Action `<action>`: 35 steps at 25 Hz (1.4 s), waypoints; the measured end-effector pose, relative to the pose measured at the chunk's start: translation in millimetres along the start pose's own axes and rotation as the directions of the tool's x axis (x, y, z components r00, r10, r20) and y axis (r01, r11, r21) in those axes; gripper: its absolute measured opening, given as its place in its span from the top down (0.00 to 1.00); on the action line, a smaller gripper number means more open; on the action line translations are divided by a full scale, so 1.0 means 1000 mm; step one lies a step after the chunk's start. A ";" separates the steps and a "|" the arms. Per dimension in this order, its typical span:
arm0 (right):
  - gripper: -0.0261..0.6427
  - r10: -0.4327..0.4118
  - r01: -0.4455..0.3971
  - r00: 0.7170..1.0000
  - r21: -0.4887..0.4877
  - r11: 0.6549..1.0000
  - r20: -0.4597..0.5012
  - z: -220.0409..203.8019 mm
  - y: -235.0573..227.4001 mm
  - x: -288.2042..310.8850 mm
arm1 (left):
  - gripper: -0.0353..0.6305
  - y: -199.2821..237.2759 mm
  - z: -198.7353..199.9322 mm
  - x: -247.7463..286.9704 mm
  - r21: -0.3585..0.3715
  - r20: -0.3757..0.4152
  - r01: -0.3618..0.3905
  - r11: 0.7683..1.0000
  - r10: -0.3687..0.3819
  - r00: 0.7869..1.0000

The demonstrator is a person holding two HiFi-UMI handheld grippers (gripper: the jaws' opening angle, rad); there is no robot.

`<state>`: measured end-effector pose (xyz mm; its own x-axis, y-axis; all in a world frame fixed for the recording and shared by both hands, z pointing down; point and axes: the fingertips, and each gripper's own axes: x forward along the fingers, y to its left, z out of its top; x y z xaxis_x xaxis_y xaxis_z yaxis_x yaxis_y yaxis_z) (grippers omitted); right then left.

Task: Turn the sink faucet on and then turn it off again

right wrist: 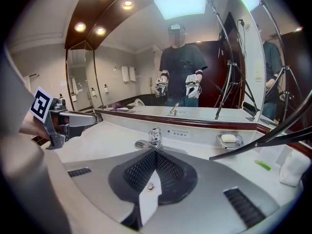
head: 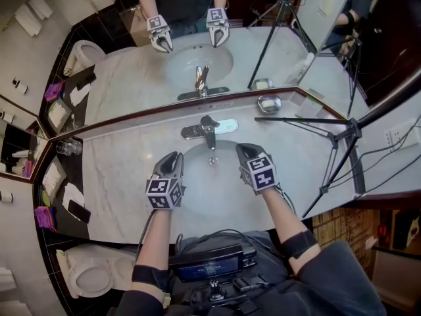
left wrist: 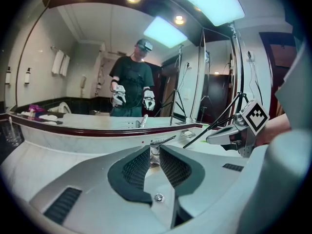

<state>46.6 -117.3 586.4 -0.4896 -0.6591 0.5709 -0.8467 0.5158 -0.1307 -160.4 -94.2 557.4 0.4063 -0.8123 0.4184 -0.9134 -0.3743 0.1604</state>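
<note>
Faucet, chrome single-lever [head: 209, 130], at back rim of white oval basin [head: 210, 193]. Left tongs [head: 176, 157] slightly parted, right tongs [head: 242, 149] clenched, both empty, short of faucet. Step likely approach; next, lift lever.

right tool [right wrist: 155, 152]: jaws pretty much together, nothing in them
faucet [right wrist: 155, 136]: straight ahead, beyond the tips
soap dish [right wrist: 229, 139]: off right on the desk [right wrist: 109, 133]

in the left gripper view the faucet [left wrist: 155, 151] shows only as a thin strip between the jaws. the toilet [head: 85, 278] runs off the head view's left edge. the print on the label [right wrist: 180, 132] is too small to read.
</note>
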 end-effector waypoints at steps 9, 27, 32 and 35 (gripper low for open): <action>0.93 -0.025 0.025 1.000 0.000 1.000 0.003 0.008 -0.016 0.001 | 0.59 -0.036 0.011 0.061 0.311 -0.132 0.158 0.937 -0.122 0.984; 0.93 -0.077 0.077 0.997 0.046 0.996 -0.019 -0.014 -0.044 -0.001 | 0.56 -0.082 -0.030 0.170 0.759 -0.354 0.340 0.556 -0.086 0.931; 0.93 -0.088 0.089 0.996 0.057 0.994 -0.029 -0.023 -0.050 -0.004 | 0.57 -0.090 -0.038 0.181 0.782 -0.371 0.358 0.509 -0.082 0.925; 0.93 -0.093 0.095 0.995 0.067 0.993 -0.037 -0.024 -0.052 -0.007 | 0.63 -0.093 -0.043 0.185 0.796 -0.376 0.362 0.485 -0.072 0.924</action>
<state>98.7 -126.4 608.4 -0.4007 -0.6831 0.6105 -0.9015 0.4127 -0.1300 -1.7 -190.4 658.5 0.4317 -0.5555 0.7107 -0.2755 -0.8314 -0.4825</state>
